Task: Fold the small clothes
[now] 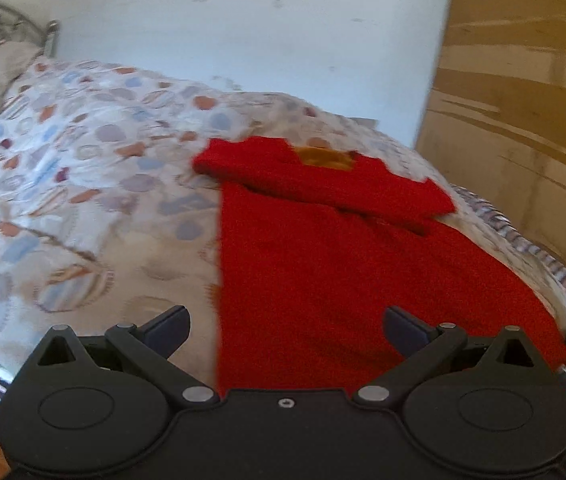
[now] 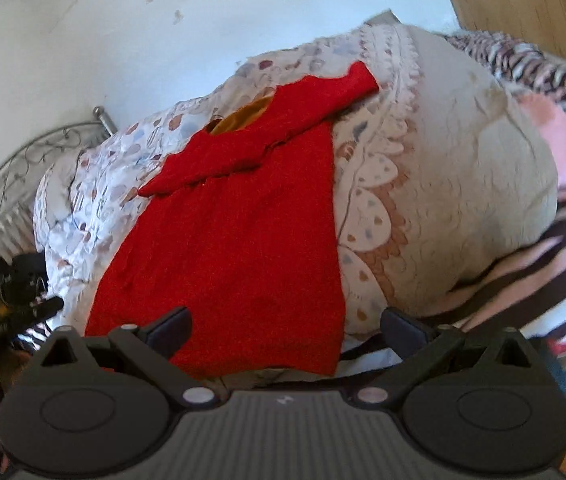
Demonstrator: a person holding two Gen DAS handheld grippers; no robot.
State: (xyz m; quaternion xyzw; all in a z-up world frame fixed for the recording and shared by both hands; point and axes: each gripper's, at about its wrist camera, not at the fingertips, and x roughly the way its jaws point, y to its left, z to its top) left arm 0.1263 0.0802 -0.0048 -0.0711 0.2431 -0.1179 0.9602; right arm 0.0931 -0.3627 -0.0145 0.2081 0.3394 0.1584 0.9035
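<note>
Fuzzy red knit garment [image 1: 323, 264], quilted cotton bedspread [image 1: 83, 152]

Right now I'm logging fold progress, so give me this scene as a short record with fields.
garment: red top, flat on the patterned quilt
sleeves: folded across the chest
neckline: mustard lining showing
left gripper: open, above the hem, holding nothing
right gripper: open, above the hem, holding nothing
nearby: striped blanket, metal headboard
</note>
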